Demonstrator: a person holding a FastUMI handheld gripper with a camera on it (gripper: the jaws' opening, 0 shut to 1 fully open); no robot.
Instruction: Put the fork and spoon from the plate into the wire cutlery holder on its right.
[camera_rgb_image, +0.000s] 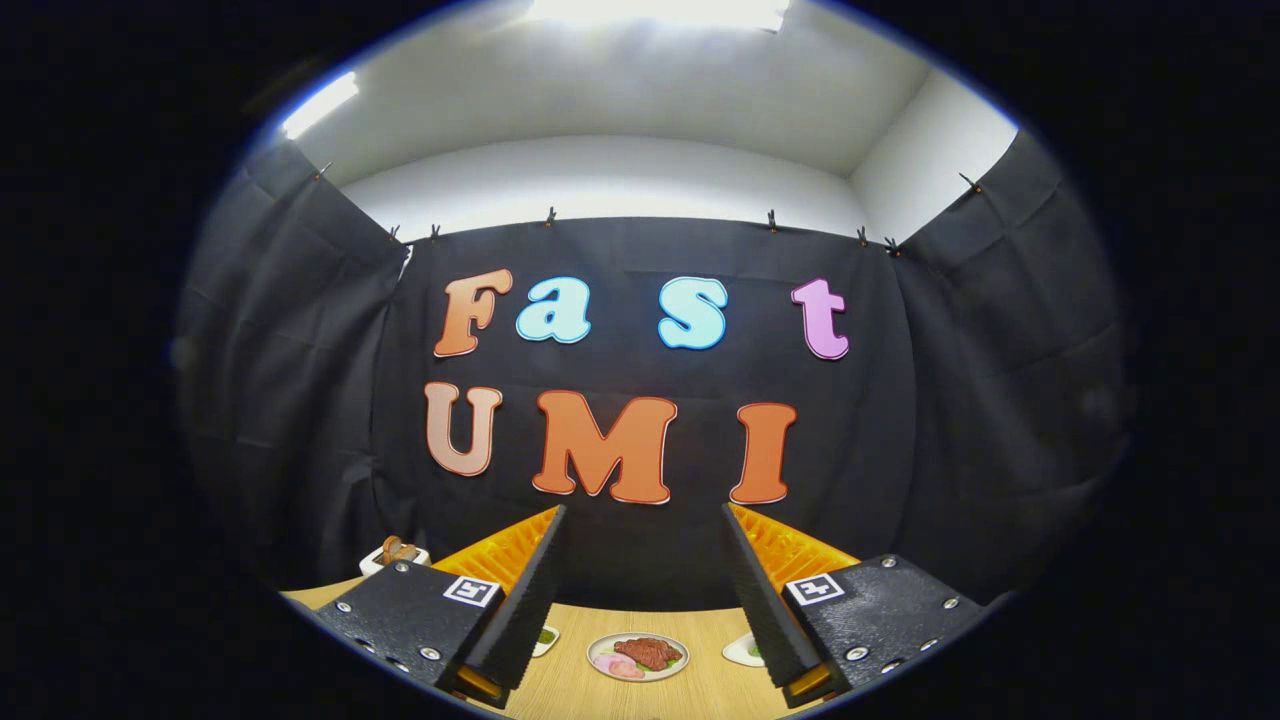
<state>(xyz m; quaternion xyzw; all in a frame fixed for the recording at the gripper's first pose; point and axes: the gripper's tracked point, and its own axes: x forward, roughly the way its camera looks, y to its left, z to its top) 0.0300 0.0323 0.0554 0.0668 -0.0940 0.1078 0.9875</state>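
Wooden tabletop (600, 690) is showing below as I'm holding the gripper (640, 525) with fingers spread wide, gripping nothing; a round white plate of food (637, 657) is lying between them.

One tool (645, 520) is in view, with two fingers (530, 590) held wide apart, nothing between them. Each finger mount carries one square black-and-white marker tag (472, 590), two tags in all. On the light wooden surface (700, 690) lies one round white plate of reddish-brown food with pink slices (638, 656). Beside that plate, one small white dish with green on it (545, 640) peeps out at one side and one more small white dish (742, 650) at the other. Farther off past the first dish stands one white square container holding something brown (392, 553).
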